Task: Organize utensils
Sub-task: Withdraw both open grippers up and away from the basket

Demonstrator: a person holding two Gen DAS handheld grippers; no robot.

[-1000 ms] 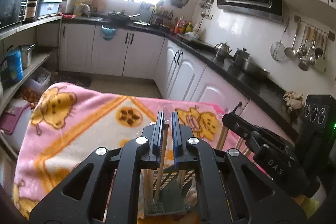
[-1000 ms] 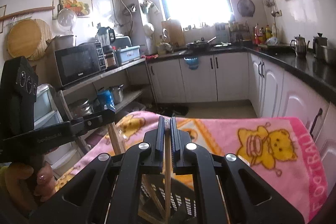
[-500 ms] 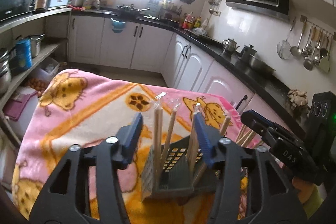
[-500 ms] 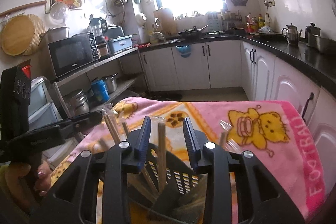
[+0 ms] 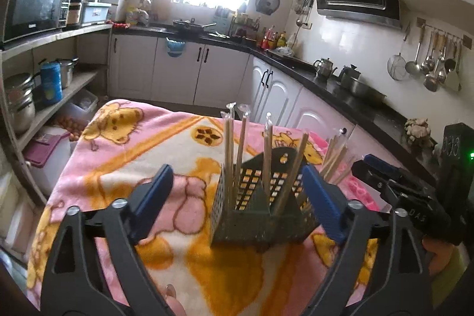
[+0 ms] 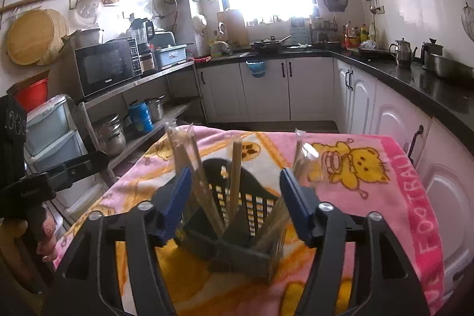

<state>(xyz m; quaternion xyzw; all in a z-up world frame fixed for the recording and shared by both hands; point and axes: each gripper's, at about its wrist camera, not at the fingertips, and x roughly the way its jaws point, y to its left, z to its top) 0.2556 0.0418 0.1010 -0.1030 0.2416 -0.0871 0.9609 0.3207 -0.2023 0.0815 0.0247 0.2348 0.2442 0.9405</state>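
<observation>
A dark perforated utensil holder stands on the pink and yellow blanket. Several wrapped wooden chopsticks stand upright in its compartments. My left gripper is open and empty, its blue pads on either side of the holder. In the right wrist view the holder sits between the fingers of my right gripper, which is open and empty. Chopsticks lean in it. The right gripper also shows at the right of the left wrist view.
The blanket covers a table with edges on all sides. Shelves with a microwave and pots stand to the left. White cabinets and a black counter run along the back and right. The left gripper's handle shows at the left.
Both grippers were shut on chopsticks over the holder. Both have opened wide and pulled back and up; the chopsticks now stand free in the holder.
</observation>
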